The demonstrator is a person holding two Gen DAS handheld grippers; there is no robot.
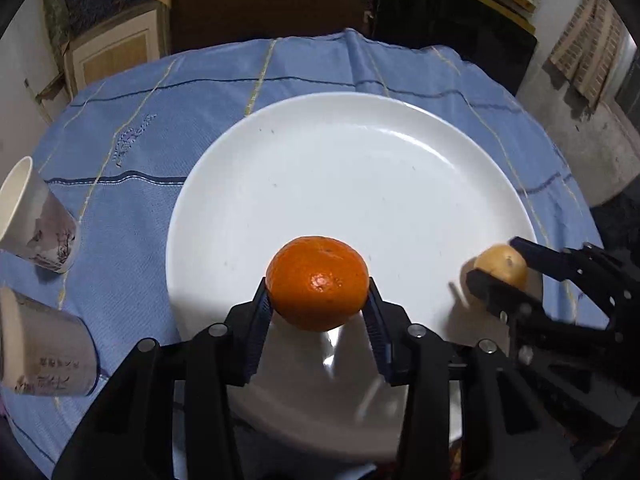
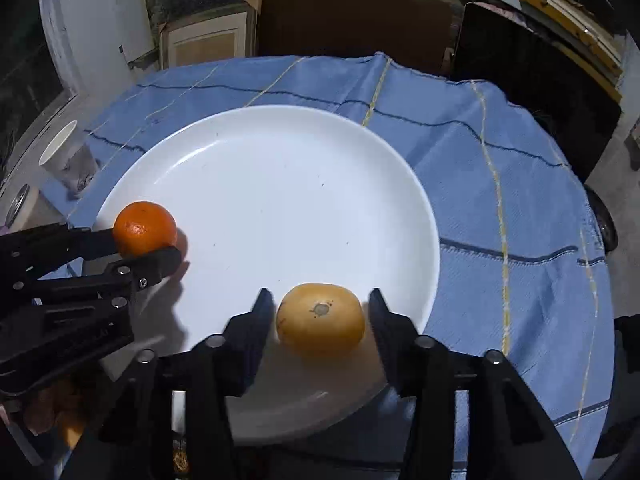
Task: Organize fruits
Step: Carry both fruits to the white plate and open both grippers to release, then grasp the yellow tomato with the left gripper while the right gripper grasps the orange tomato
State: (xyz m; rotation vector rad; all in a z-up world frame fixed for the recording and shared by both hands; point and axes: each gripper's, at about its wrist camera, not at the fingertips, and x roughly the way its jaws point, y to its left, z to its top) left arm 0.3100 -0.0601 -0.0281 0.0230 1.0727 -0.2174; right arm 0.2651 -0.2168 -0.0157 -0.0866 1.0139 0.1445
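A large white plate (image 1: 360, 168) (image 2: 272, 184) lies on a blue cloth. My left gripper (image 1: 318, 300) is shut on an orange tangerine (image 1: 318, 282) and holds it over the plate's near left part; it also shows in the right wrist view (image 2: 145, 229). My right gripper (image 2: 320, 312) stands around a yellow-orange fruit (image 2: 321, 319) at the plate's near right part, with a small gap on each side of the fruit. That fruit shows in the left wrist view (image 1: 502, 266) between the right gripper's fingers (image 1: 532, 256).
Two paper cups (image 1: 36, 220) (image 1: 44, 356) stand on the blue checked cloth (image 1: 132, 152) left of the plate; one shows in the right wrist view (image 2: 68, 158). Cabinets, boxes and shelves stand behind the table. The cloth extends right of the plate (image 2: 520, 220).
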